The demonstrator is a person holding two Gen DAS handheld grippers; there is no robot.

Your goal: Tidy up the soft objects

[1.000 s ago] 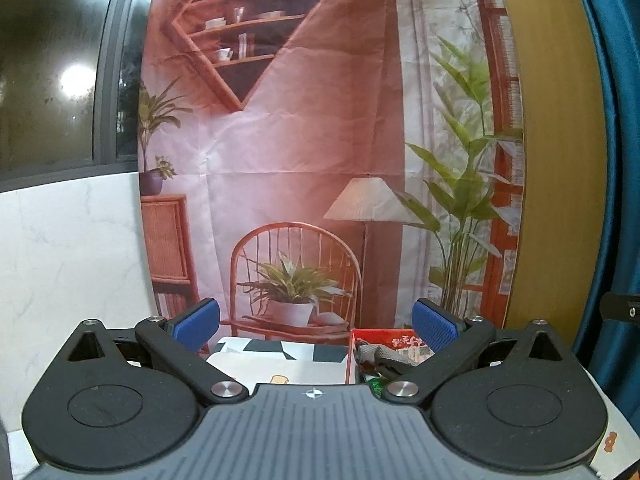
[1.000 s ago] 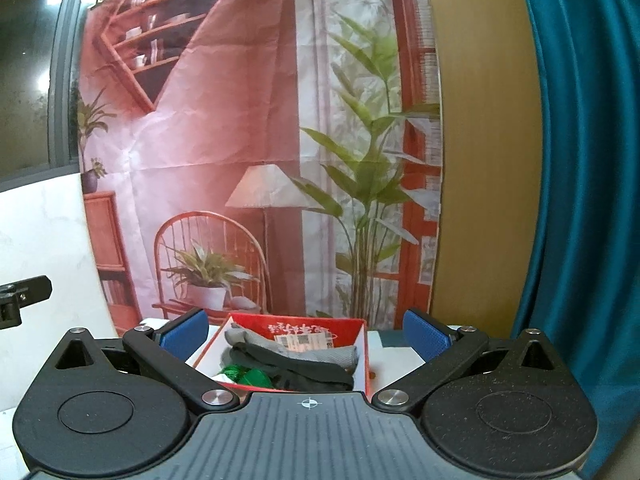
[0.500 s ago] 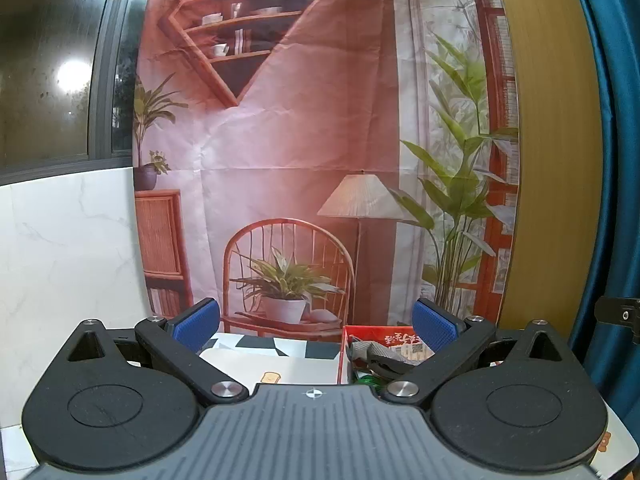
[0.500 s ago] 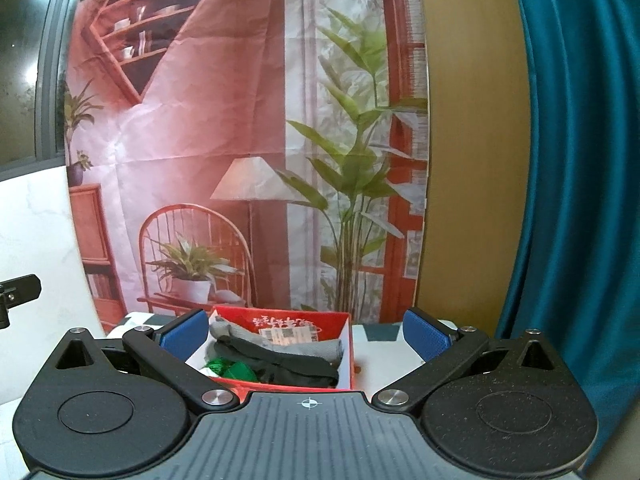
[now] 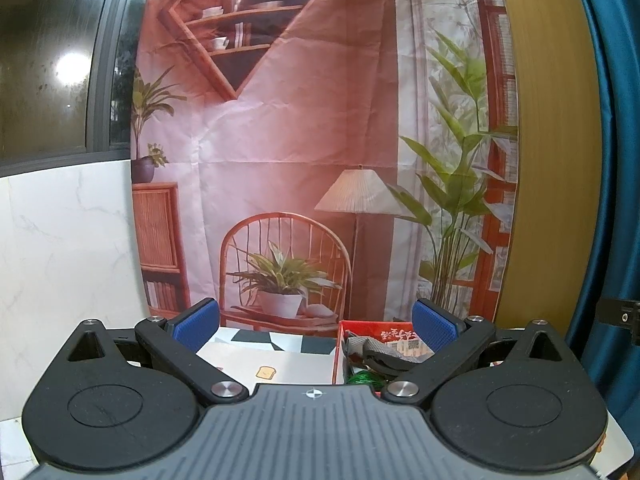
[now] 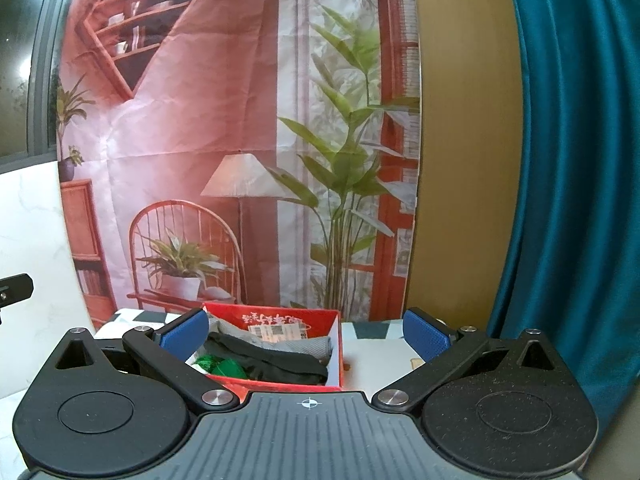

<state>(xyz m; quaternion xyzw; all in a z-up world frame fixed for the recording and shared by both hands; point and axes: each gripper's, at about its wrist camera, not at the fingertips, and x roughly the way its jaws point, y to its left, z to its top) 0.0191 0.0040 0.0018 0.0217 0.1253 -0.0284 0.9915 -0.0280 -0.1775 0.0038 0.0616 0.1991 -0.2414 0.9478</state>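
A red box (image 6: pixel 334 322) stands on the table ahead of my right gripper (image 6: pixel 306 332), a little left of its centre. Inside lie a grey sock (image 6: pixel 298 346), a dark sock (image 6: pixel 276 364) and a green soft item (image 6: pixel 224 367). The right gripper is open and holds nothing. In the left wrist view the same red box (image 5: pixel 362 326) sits low at the right, behind the right finger, with the grey sock (image 5: pixel 372 347) and green item (image 5: pixel 362 379) showing. My left gripper (image 5: pixel 316 322) is open and empty, raised above the table.
A table cloth with black and white shapes (image 5: pixel 276 354) covers the table. A printed backdrop of a room (image 5: pixel 304 140) hangs close behind it. A teal curtain (image 6: pixel 572 200) hangs at the right, a white marble wall (image 5: pixel 64 248) at the left.
Both grippers have tilted slightly upward and drifted; the red box sits lower in both views and has shifted left in the right wrist view. Both stay open.
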